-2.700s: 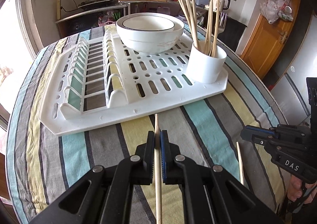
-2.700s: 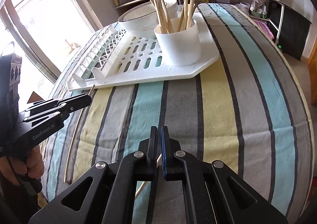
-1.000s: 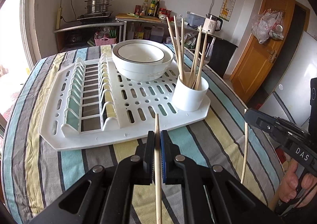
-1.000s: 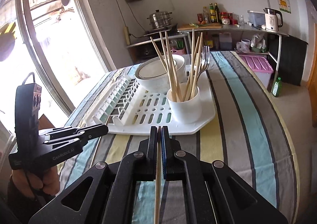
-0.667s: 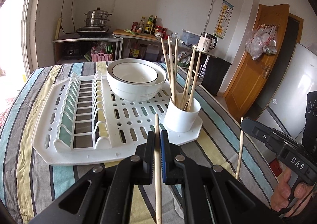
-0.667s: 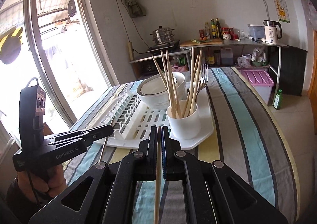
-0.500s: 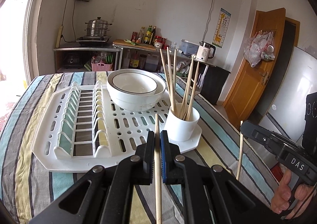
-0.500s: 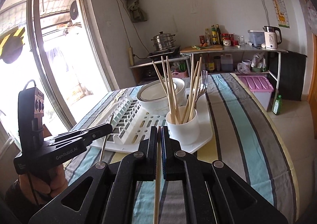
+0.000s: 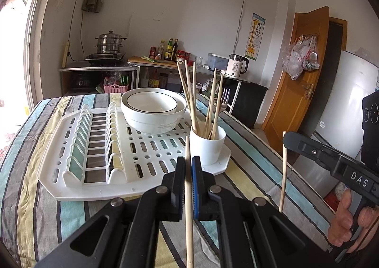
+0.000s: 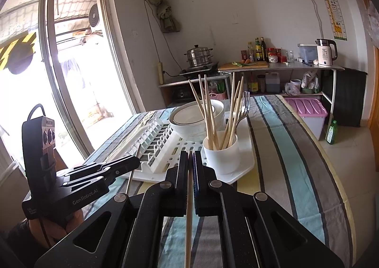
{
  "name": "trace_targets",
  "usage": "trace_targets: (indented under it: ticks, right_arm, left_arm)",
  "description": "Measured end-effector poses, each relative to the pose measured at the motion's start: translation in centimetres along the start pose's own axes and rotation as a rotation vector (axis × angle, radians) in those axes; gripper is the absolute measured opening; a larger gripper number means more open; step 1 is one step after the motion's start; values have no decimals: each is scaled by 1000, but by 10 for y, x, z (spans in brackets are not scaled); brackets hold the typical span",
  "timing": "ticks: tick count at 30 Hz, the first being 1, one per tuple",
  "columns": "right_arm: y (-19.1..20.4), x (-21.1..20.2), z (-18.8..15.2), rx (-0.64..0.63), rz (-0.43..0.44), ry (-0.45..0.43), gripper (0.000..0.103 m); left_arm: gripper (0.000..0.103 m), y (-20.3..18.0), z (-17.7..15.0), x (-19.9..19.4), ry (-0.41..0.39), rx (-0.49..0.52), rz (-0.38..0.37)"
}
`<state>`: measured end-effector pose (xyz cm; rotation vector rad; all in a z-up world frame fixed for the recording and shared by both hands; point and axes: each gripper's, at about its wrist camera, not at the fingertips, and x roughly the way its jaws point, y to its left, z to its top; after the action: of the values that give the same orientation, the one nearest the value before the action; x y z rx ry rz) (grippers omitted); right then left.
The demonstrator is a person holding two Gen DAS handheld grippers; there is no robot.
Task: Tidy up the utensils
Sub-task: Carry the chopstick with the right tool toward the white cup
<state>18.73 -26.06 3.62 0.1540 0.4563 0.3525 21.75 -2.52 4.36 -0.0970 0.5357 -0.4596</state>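
Observation:
My left gripper point(image 9: 188, 163) is shut on a wooden chopstick point(image 9: 188, 208), held in the air above the striped table. My right gripper point(image 10: 190, 159) is shut on another chopstick point(image 10: 188, 215); it also shows in the left wrist view point(image 9: 287, 140) with its chopstick point(image 9: 283, 173) hanging upright. The left gripper shows in the right wrist view point(image 10: 135, 163). A white cup point(image 9: 207, 143) holding several chopsticks and a fork stands on the white drying rack point(image 9: 142, 187), right of two stacked white bowls point(image 9: 153, 110). The cup also shows in the right wrist view point(image 10: 221, 154).
The rack has an upright plate-slot section point(image 9: 94, 144) on its left. The table edge point(image 10: 341, 187) falls off to the right. A door point(image 9: 298, 73) and fridge point(image 9: 343, 106) stand right; kitchen shelves point(image 10: 279, 69) and a window point(image 10: 71, 66) lie behind.
Both grippers have lifted their chopsticks up off the table and risen well above it. The views now look across the rack and cup instead of down at them.

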Motion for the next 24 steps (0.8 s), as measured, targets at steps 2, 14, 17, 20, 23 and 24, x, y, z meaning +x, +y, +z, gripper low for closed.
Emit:
trace_targets:
  ticks: [2, 14, 17, 20, 23, 24]
  right_arm:
    - [1, -5, -1, -5, 5, -10, 3]
    - [10, -24, -5, -32, 25, -35, 3]
    - [10, -27, -5, -35, 26, -36, 3]
    - [9, -30, -5, -37, 26, -38, 3]
    - [9, -32, -5, -39, 26, -40, 3]
    - [8, -32, -6, -39, 26, -40, 3]
  left_arm:
    - [6, -2, -2, -8, -14, 5, 1]
    - [6, -11, -24, -37, -24, 30, -9]
    - [6, -10, -26, -45, -27, 24, -19]
    - [6, -9, -30, -51, -24, 20, -18]
    - [6, -7, -37, -59, -28, 17, -14]
    - [6, -7, -38, -62, -32, 18, -9]
